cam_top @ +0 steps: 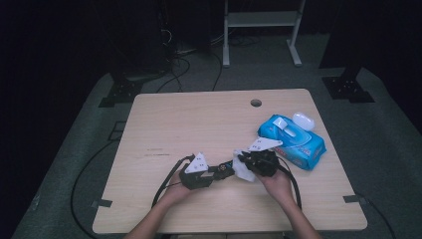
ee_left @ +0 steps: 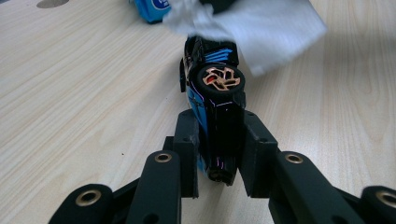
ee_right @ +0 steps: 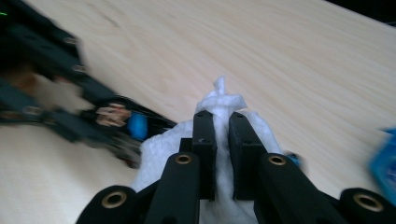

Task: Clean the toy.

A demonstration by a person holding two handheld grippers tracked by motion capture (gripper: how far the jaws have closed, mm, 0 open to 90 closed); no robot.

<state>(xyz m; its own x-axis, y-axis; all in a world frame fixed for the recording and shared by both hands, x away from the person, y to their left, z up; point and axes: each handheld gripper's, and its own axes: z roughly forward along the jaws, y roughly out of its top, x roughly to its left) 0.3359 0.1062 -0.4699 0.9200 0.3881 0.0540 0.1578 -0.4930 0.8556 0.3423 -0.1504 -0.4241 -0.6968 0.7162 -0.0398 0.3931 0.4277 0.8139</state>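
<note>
Near the front edge of the wooden table [cam_top: 164, 124], slightly right of centre, both grippers meet. Left gripper [cam_top: 211, 174] is clamped on a black-and-blue toy car [ee_left: 215, 112]: jaws pinch its body from both sides, car turned on its side, one copper-spoked wheel [ee_left: 221, 79] facing the camera in the left gripper view. Car nose points away from the left gripper, toward the right gripper.

Right gripper [cam_top: 246, 164] is closed on a white wipe [ee_right: 219, 107]: jaws nearly together, a twist of wipe sticking out past the tips, rest of the sheet bunched below the jaws. In the left gripper view the wipe [ee_left: 252, 28] drapes over the far end of the car, touching it. In the high view the wipe [cam_top: 244, 170] sits between the two grippers.

Right gripper view is motion-blurred on its left side; the car [ee_right: 123, 123] and the left gripper's jaws show there just beside the wipe.

Far right of the grippers: blue wet-wipe pack [cam_top: 292, 141], flat on the table, flap lifted. White earbud case [cam_top: 303, 121] just behind it, near the table's right edge. Round cable hole [cam_top: 256, 103] near the far edge.
</note>
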